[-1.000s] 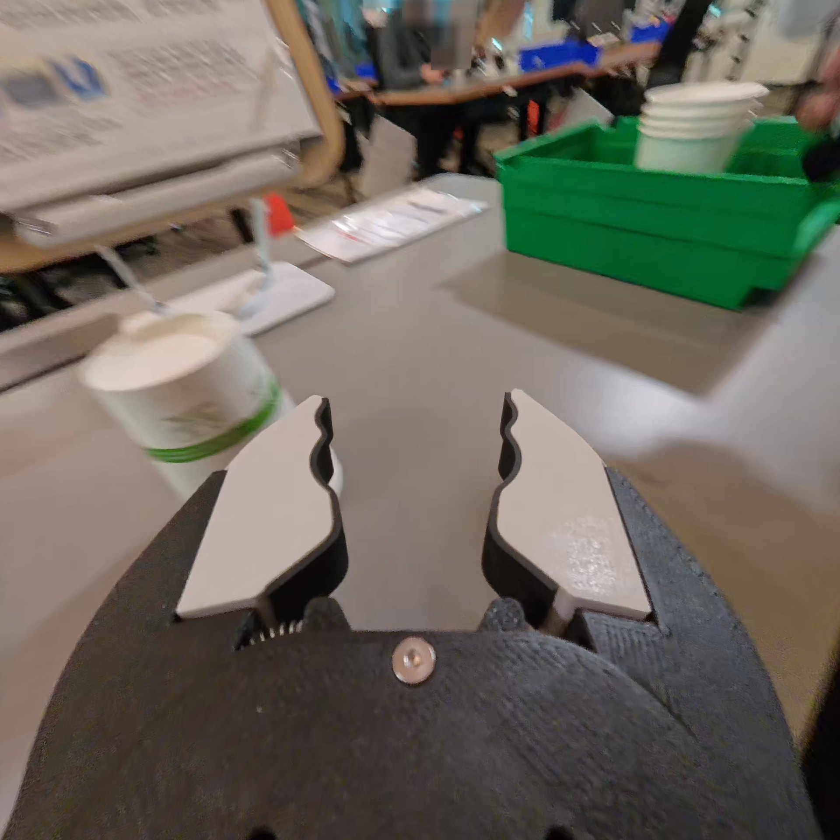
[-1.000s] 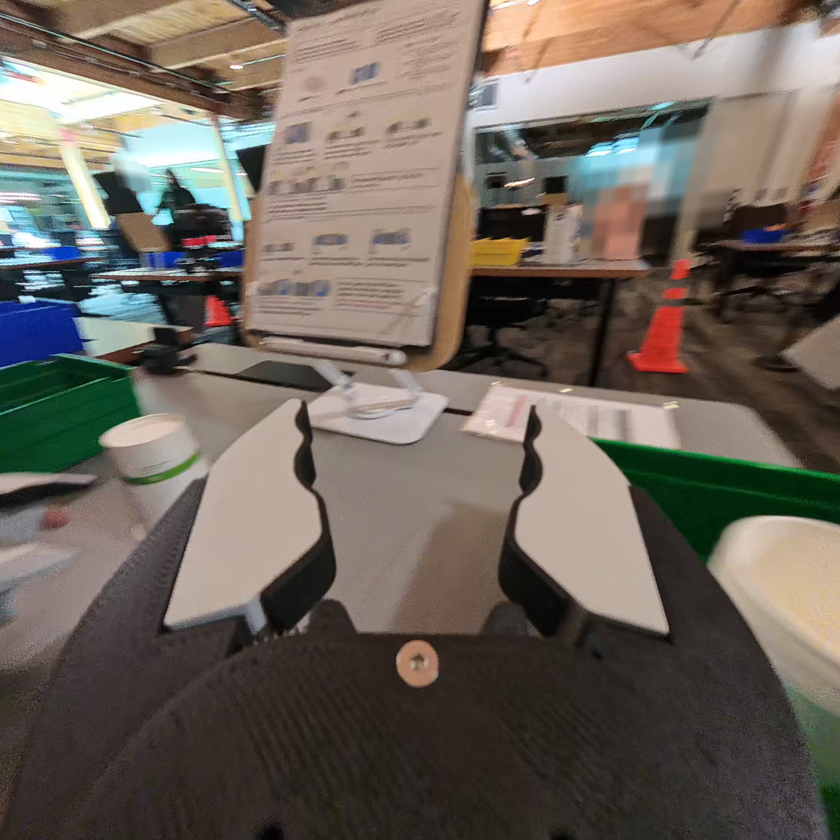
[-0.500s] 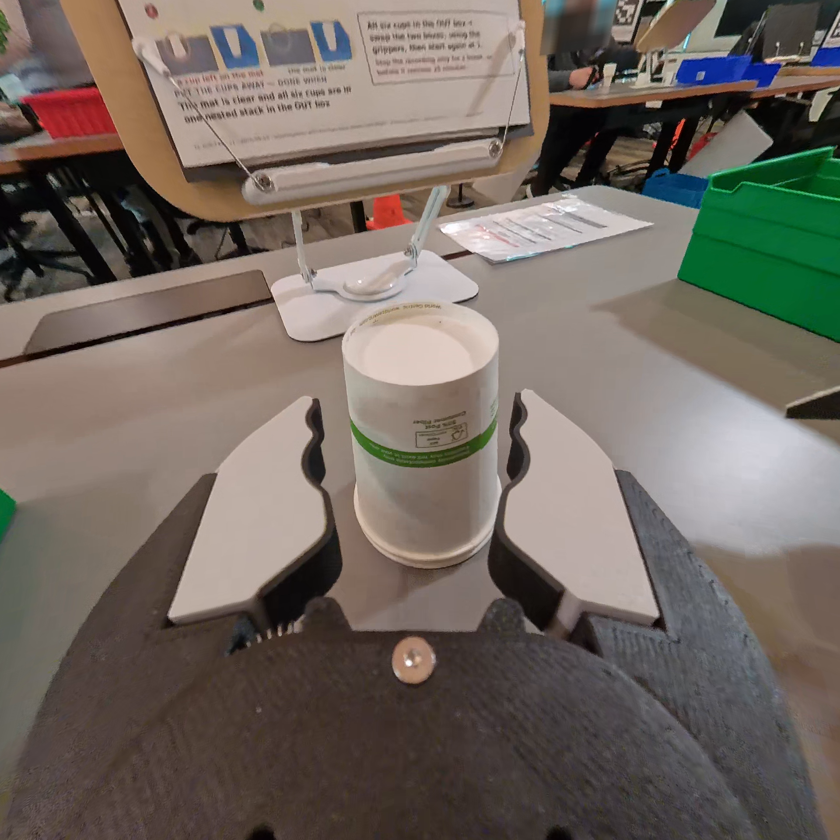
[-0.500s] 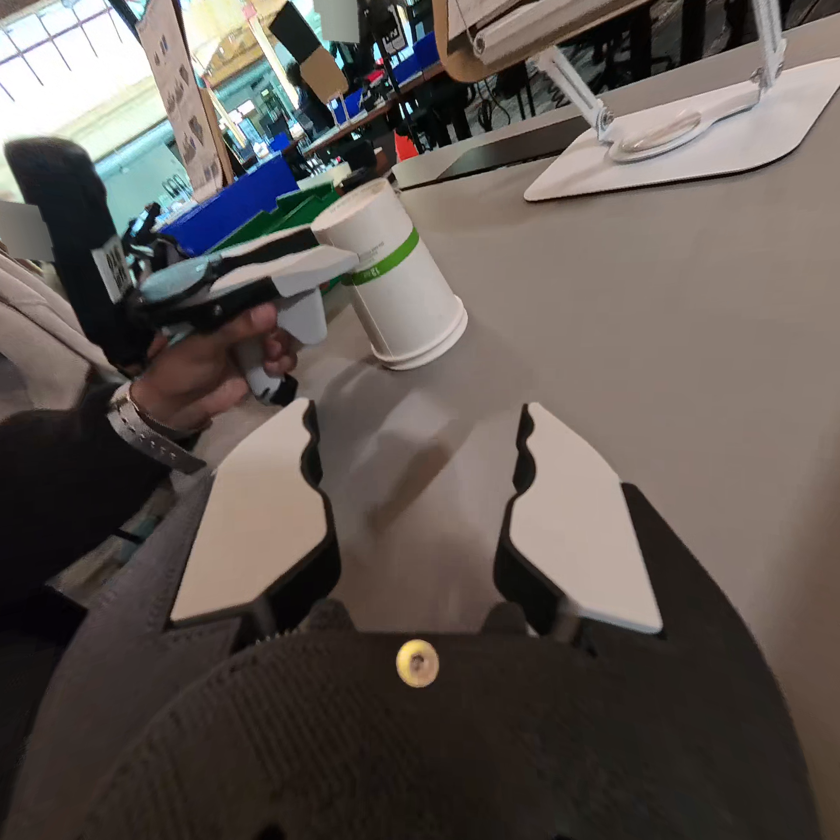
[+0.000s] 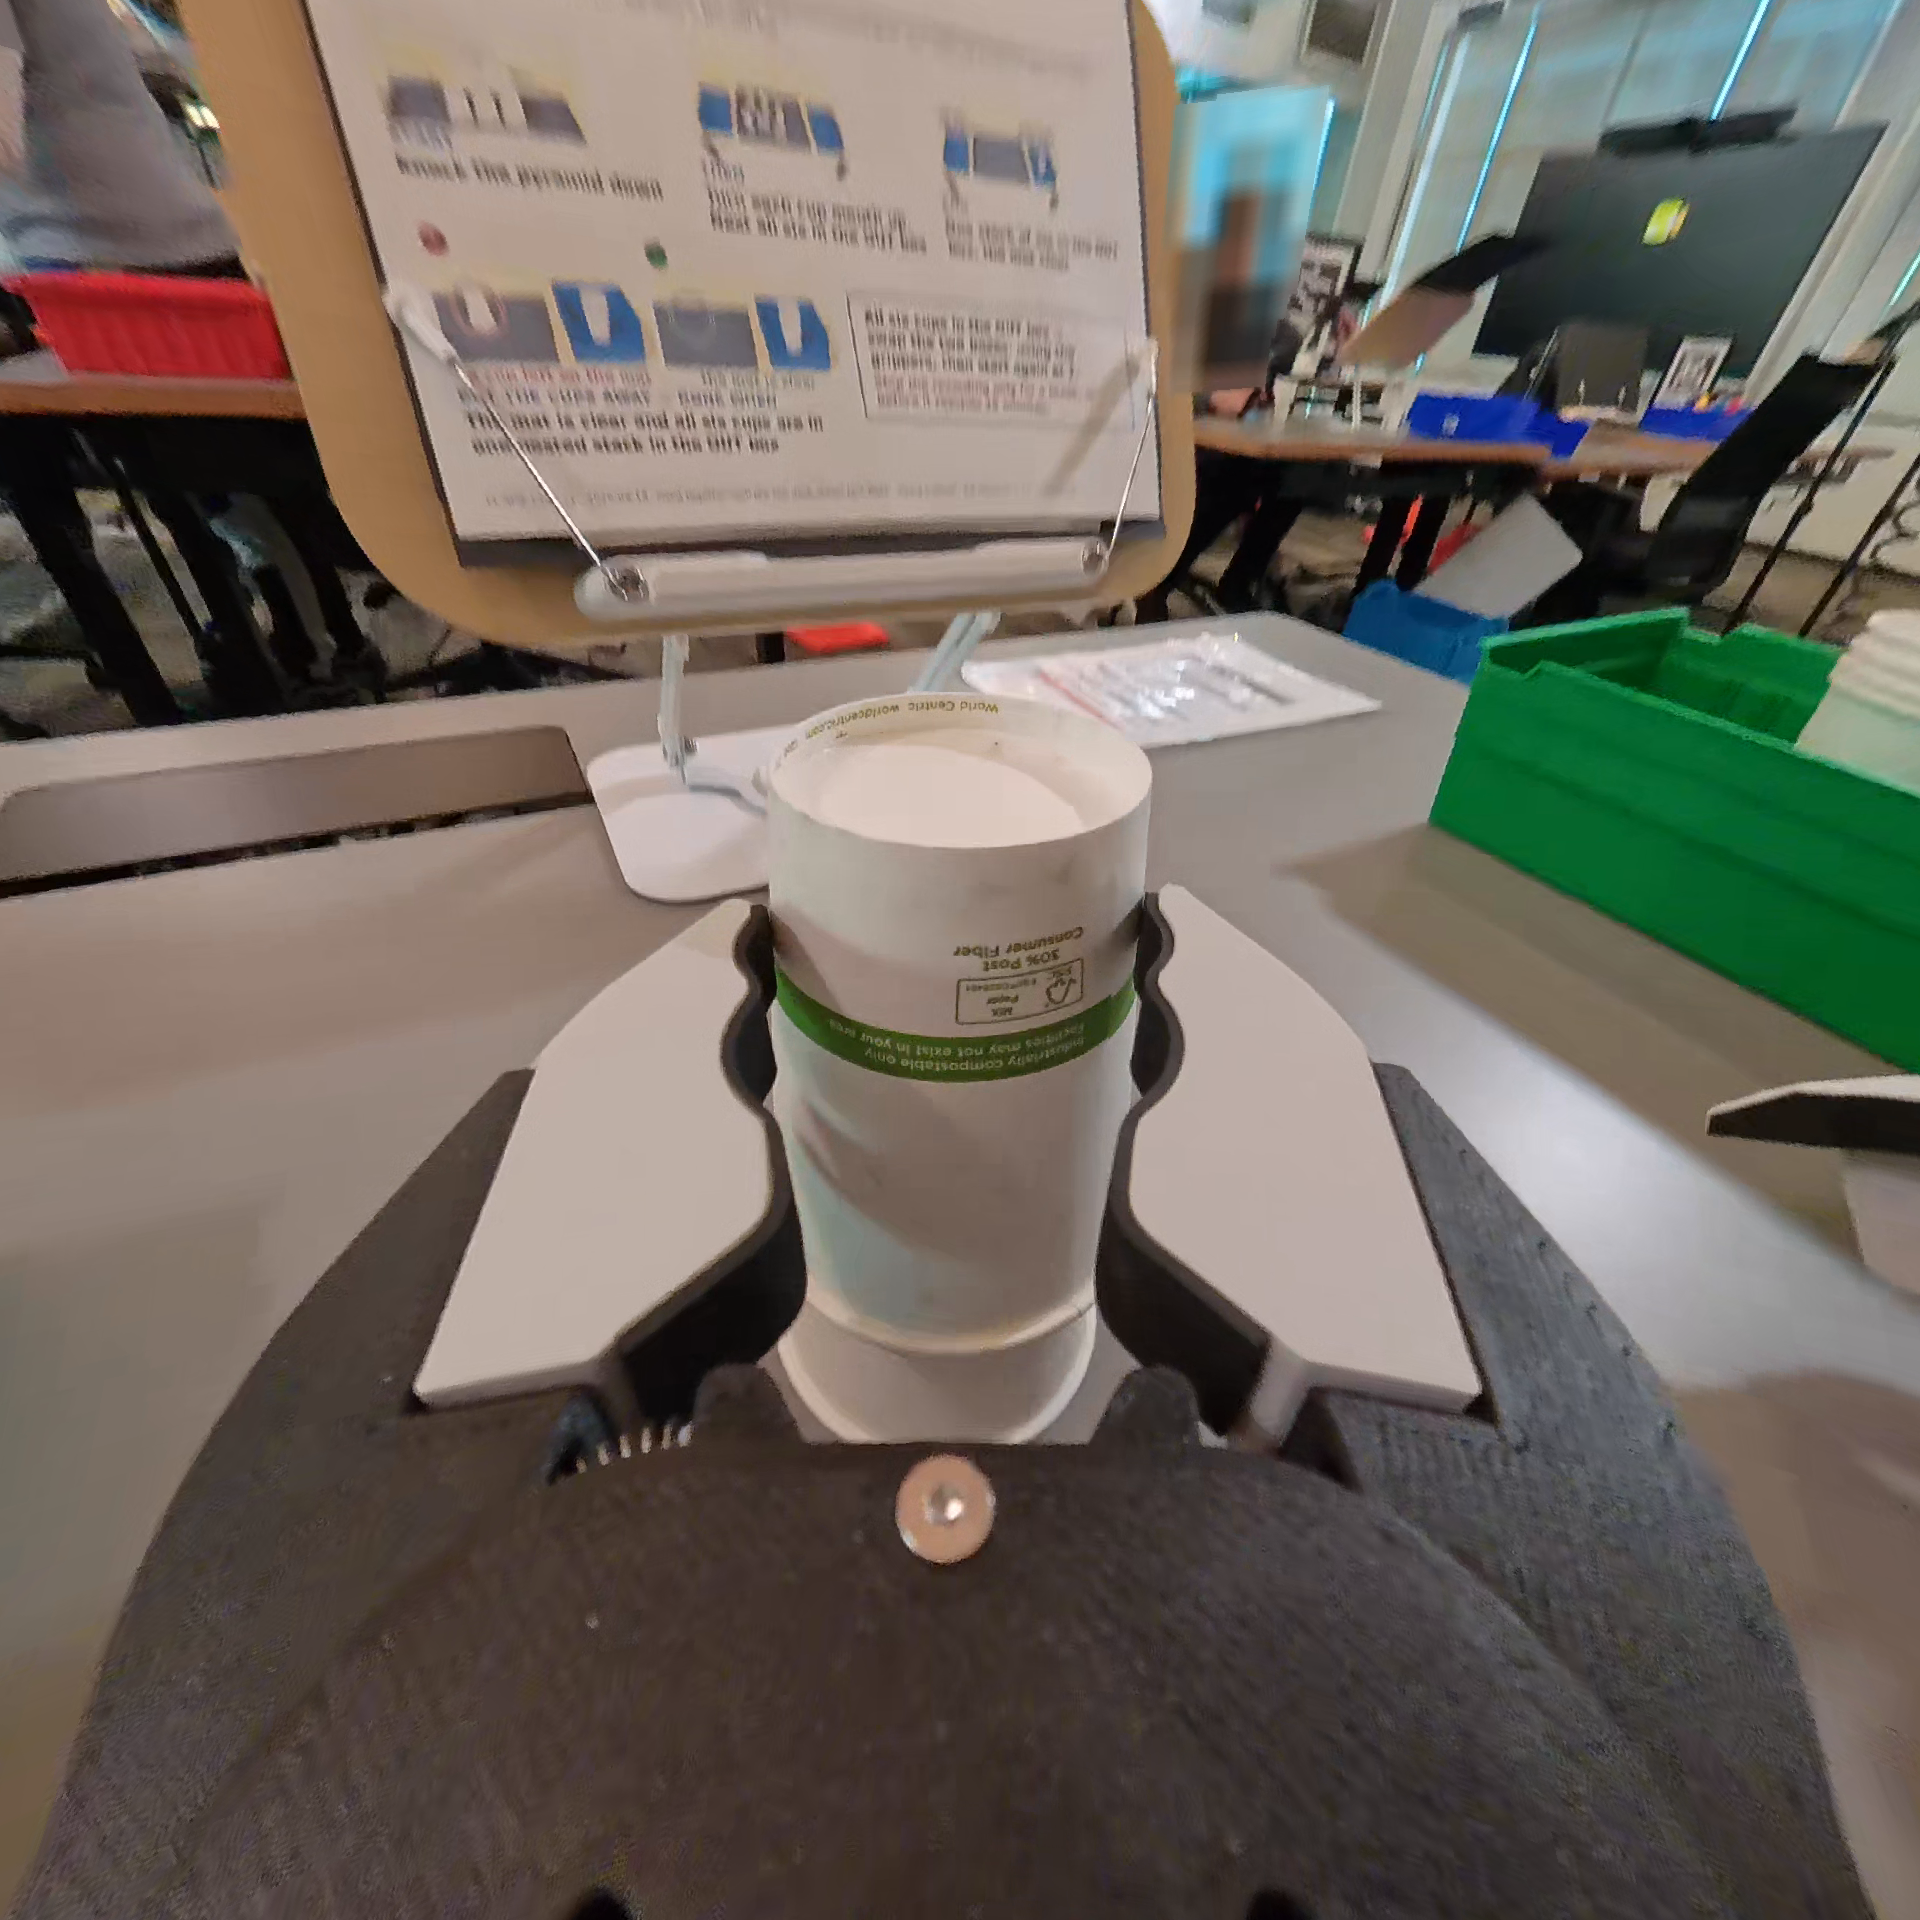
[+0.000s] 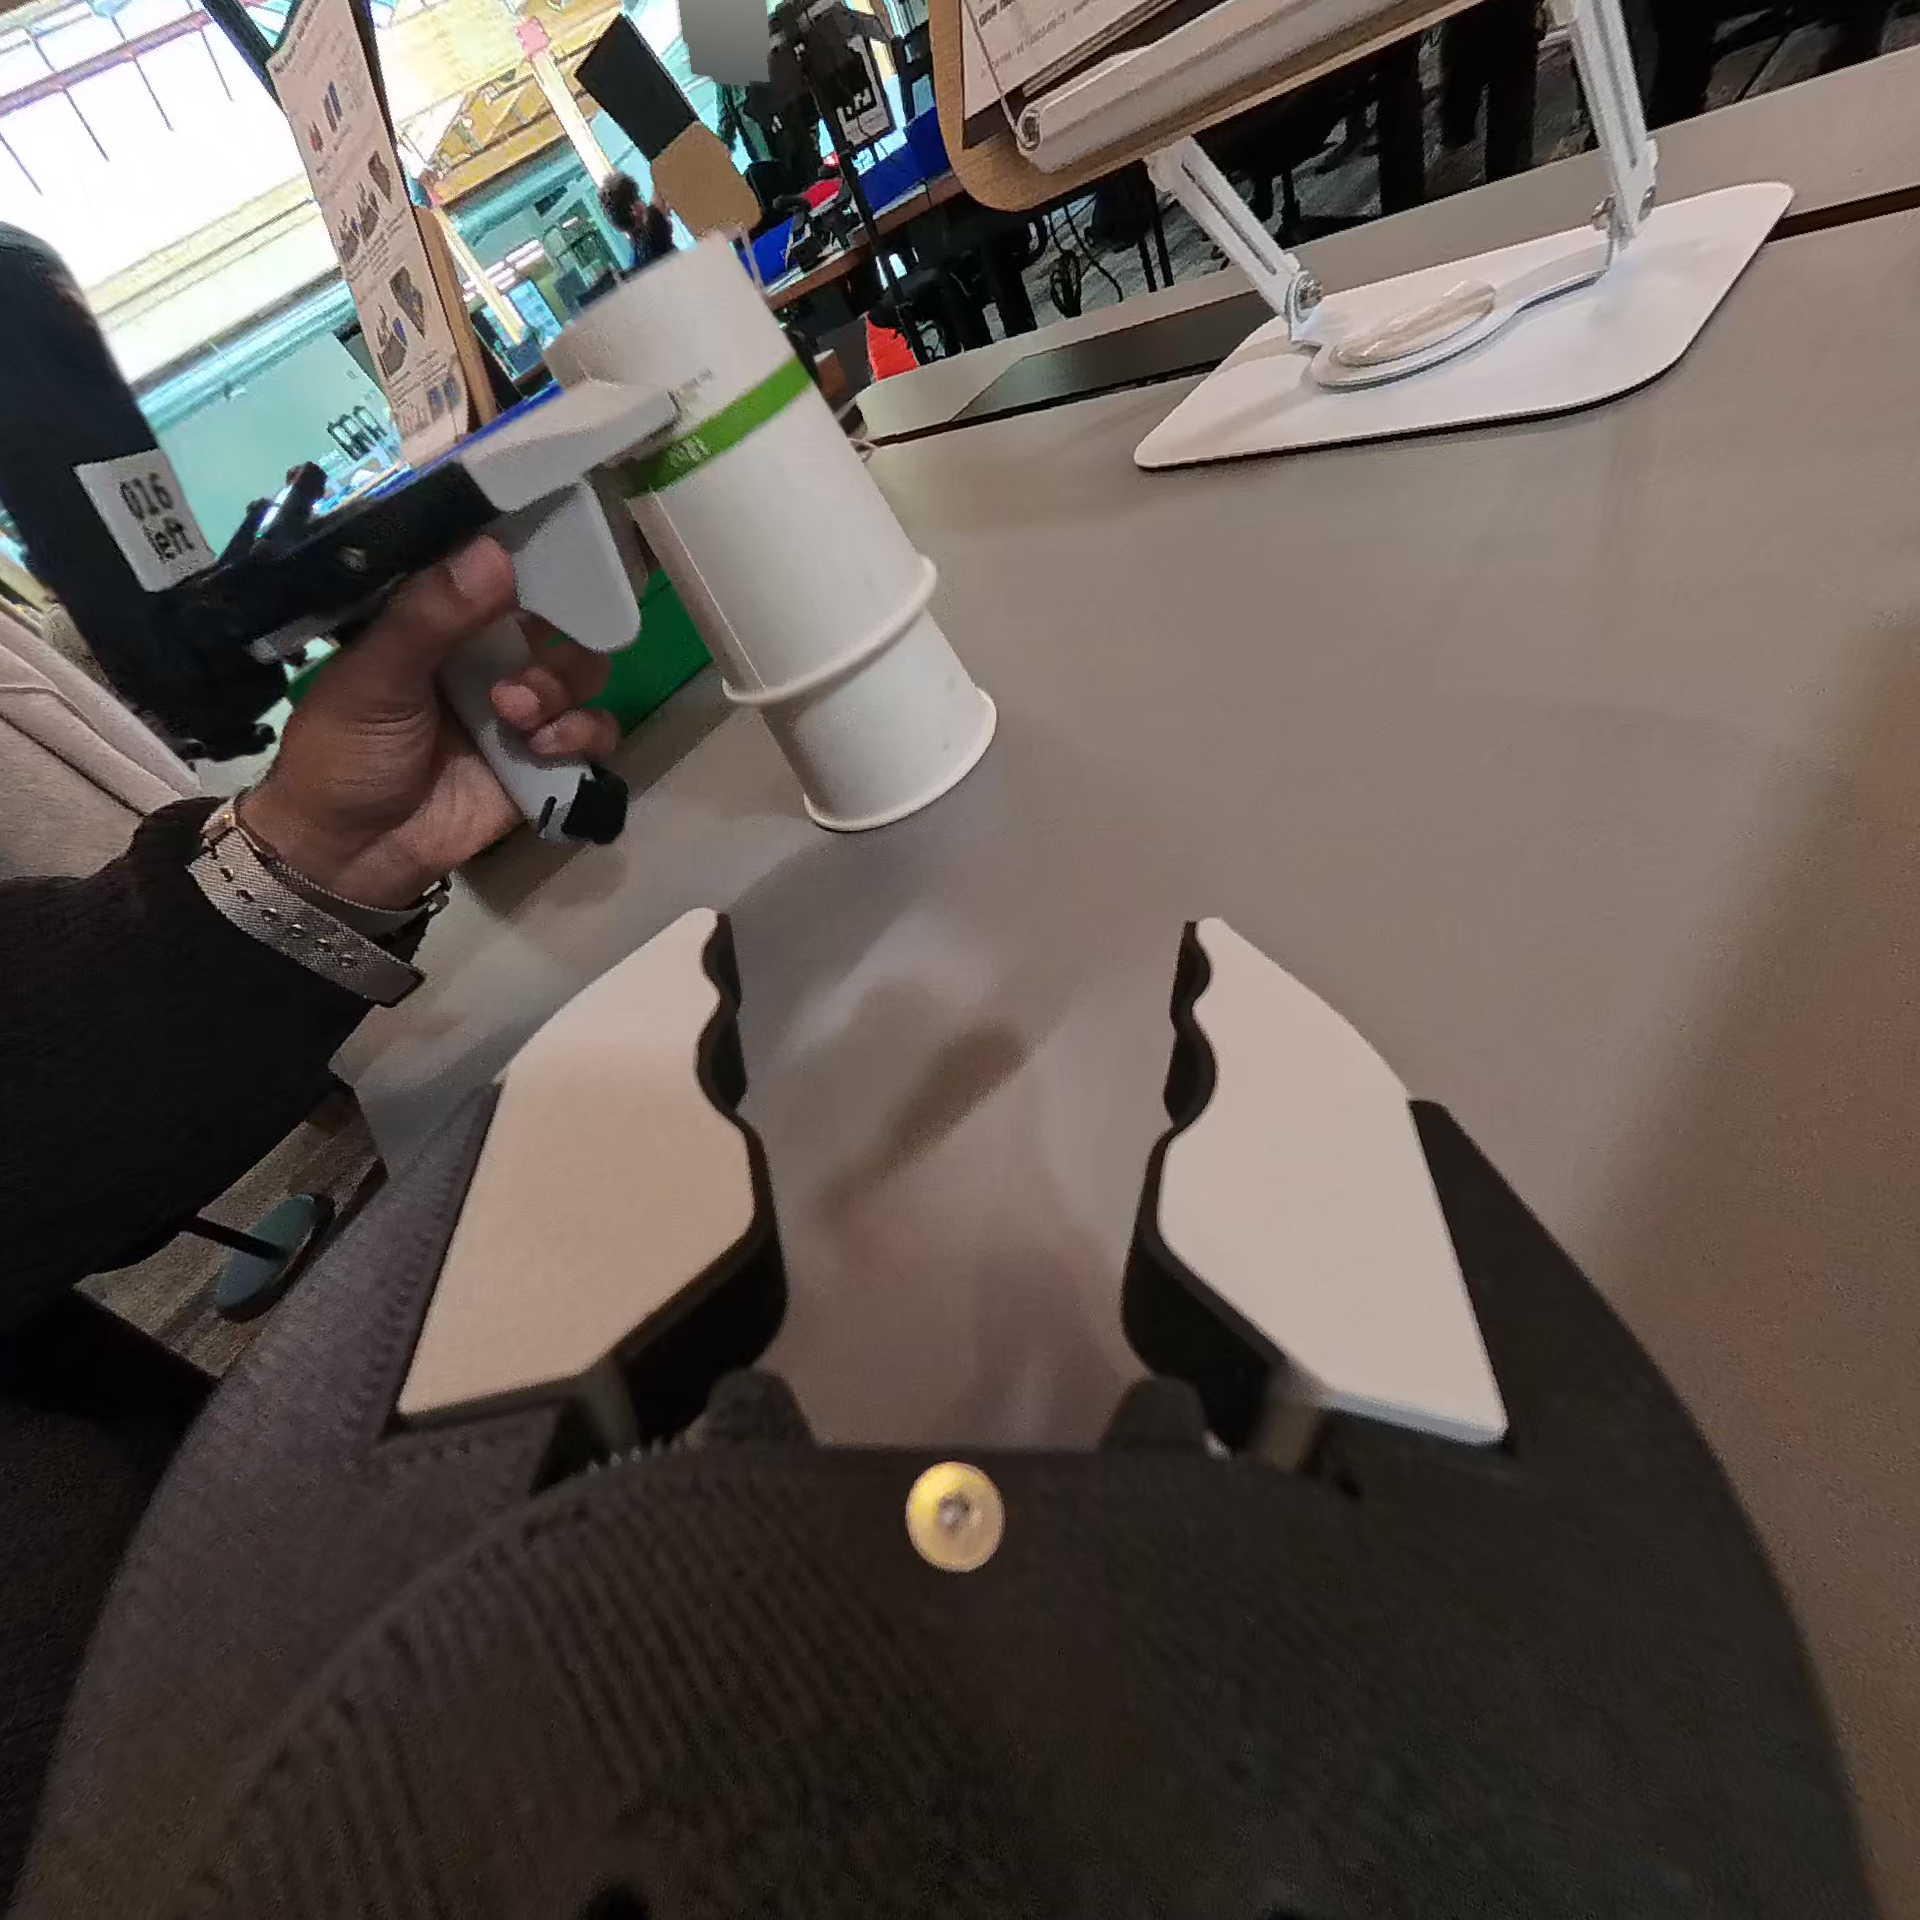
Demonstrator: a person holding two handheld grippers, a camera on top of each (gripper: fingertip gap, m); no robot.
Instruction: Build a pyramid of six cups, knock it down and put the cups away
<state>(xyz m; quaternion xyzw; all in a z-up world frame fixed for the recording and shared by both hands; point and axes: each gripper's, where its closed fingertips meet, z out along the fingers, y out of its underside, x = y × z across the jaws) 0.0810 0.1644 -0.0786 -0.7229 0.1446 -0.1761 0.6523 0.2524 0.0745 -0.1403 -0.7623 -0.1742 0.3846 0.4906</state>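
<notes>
Both tongs are mine: my left gripper has closed its jaws on the upper of two nested upside-down paper cups, the lower cup's rim on the grey table. My right gripper hangs wide open and empty, the cups well ahead to its left.

Two nested paper cups, one green bin, perhaps more cups inside.

Grey table, document stand, green bin, plastic-sleeved sheet
</notes>
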